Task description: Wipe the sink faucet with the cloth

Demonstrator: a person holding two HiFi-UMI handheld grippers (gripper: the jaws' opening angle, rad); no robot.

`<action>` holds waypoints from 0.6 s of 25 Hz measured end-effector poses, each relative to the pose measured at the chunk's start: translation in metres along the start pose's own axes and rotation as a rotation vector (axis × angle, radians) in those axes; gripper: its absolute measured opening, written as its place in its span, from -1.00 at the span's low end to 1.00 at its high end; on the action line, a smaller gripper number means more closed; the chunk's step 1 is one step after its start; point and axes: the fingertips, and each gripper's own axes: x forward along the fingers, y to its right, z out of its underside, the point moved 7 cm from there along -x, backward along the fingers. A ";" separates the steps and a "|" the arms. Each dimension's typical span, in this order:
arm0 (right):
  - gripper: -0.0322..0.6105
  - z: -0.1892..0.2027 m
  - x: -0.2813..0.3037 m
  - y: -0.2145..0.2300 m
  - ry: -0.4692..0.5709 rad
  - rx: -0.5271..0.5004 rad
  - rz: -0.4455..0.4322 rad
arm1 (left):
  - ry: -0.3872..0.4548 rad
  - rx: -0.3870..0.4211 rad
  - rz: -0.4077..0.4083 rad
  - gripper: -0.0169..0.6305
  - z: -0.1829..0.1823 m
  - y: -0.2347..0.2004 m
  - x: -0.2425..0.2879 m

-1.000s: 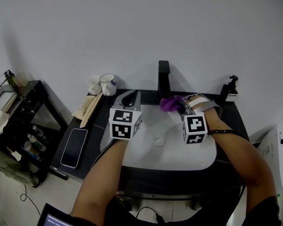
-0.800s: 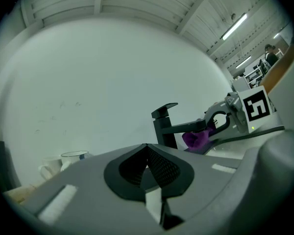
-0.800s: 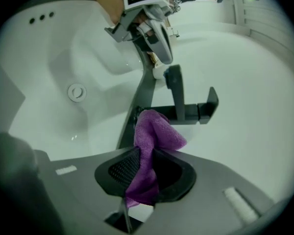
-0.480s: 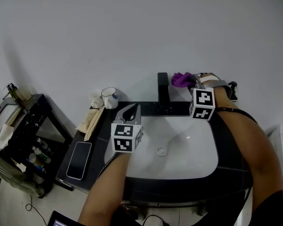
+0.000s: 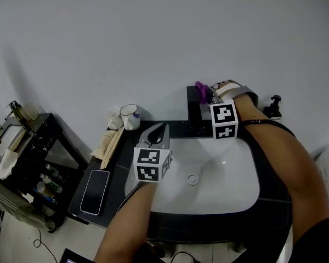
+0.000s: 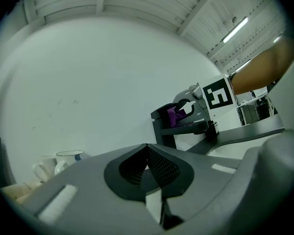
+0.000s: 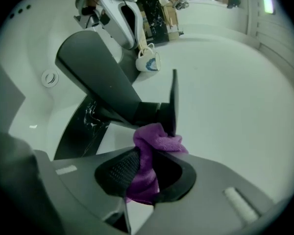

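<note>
Step in hand, as judged: the wipe is at or near its start, with cloth brought to the faucet and most of the faucet not yet covered. The right gripper [image 7: 144,173] is closed firmly on the purple cloth [image 7: 156,140], which is bunched between its jaws with a tuft standing out ahead of them. That tuft lies against the thin upright part at the head of the faucet [image 7: 100,75]; whether it presses or only touches cannot be settled. The left gripper [image 6: 147,165] has its jaws drawn together with nothing between them. It hangs over the left rim of the sink [image 5: 230,182], well apart from the faucet, and takes no part in the work. The next move likely calls for the right gripper to hold its clamp and draw the cloth along the spout and down the column. It should keep the tuft, not the jaw tips, against the metal. The right gripper view alone shows the grip on the cloth and the contact point, with the spout running out over the basin. The head view hides most of the cloth behind that gripper, but alone gives the layout: both arms, the black table [image 5: 120,147], a phone [image 5: 96,184] and a mug [image 5: 130,114] at the left. The left gripper view gives the faucet side-on, with the cloth seated at its top.
</note>
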 end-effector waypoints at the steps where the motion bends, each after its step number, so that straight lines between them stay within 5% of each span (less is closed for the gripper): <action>1: -0.64 -0.003 0.002 -0.002 0.004 0.003 0.002 | 0.000 -0.001 0.003 -0.89 0.000 0.001 0.001; 10: -0.65 -0.007 0.003 -0.015 0.056 0.059 0.029 | 0.001 0.009 0.023 -0.90 0.002 0.004 0.007; 15: -0.65 -0.014 0.006 -0.044 0.055 -0.010 0.006 | -0.012 0.013 0.031 -0.90 0.005 0.005 0.009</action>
